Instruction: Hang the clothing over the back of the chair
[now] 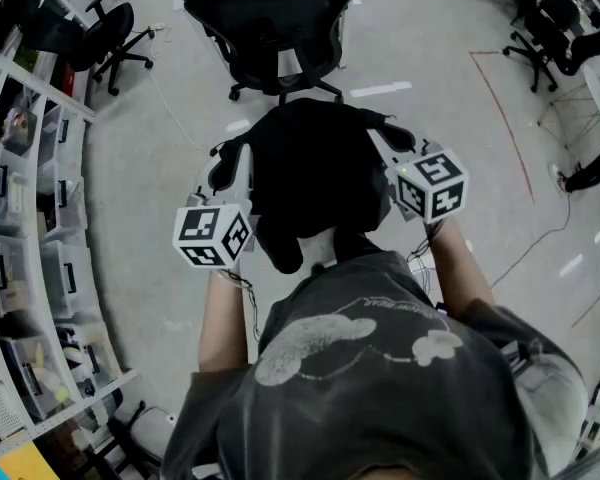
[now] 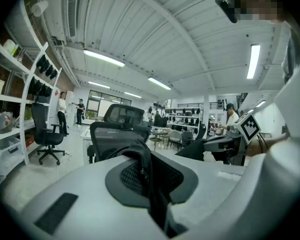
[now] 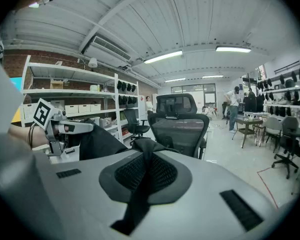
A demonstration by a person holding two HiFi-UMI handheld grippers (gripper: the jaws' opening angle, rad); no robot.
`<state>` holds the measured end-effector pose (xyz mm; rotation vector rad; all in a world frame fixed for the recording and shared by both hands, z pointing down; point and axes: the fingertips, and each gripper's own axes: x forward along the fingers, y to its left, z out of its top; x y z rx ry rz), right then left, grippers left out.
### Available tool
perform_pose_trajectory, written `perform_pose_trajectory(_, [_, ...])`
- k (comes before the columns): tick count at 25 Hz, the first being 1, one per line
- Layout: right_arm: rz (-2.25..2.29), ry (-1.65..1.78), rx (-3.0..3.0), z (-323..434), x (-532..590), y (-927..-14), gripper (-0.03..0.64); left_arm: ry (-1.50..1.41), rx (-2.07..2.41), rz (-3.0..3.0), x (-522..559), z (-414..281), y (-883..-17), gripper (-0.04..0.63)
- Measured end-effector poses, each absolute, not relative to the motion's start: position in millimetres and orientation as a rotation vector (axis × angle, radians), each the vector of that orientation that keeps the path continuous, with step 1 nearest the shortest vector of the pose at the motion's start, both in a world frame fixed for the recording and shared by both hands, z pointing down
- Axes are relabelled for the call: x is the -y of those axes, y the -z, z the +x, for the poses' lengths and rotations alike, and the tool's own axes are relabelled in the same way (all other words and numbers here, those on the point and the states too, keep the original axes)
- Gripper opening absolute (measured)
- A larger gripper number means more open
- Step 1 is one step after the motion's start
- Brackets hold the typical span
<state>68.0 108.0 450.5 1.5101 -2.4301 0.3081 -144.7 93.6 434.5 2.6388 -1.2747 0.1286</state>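
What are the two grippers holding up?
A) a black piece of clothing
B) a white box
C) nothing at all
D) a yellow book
A: the black clothing hangs between the left gripper and the right gripper, and each one's jaws are shut on a fold of it.

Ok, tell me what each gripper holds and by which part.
Both hold the black garment. The left gripper is shut on a fold at its left edge, the right gripper on a fold at its right edge.
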Motion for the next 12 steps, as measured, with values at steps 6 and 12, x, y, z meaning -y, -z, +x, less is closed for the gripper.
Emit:
perform_pose_trajectory(6, [1.487,-0.288,2.458,53,-121,-444,0.001,-0.097,1.245,2.674,-108,-144,-425,0.008])
perform_pose_trajectory(12, [1.498,-0.281,2.473,51,-119,-439,0.000,-0.073,1.284,2.666,-106,-152,-418,0.008])
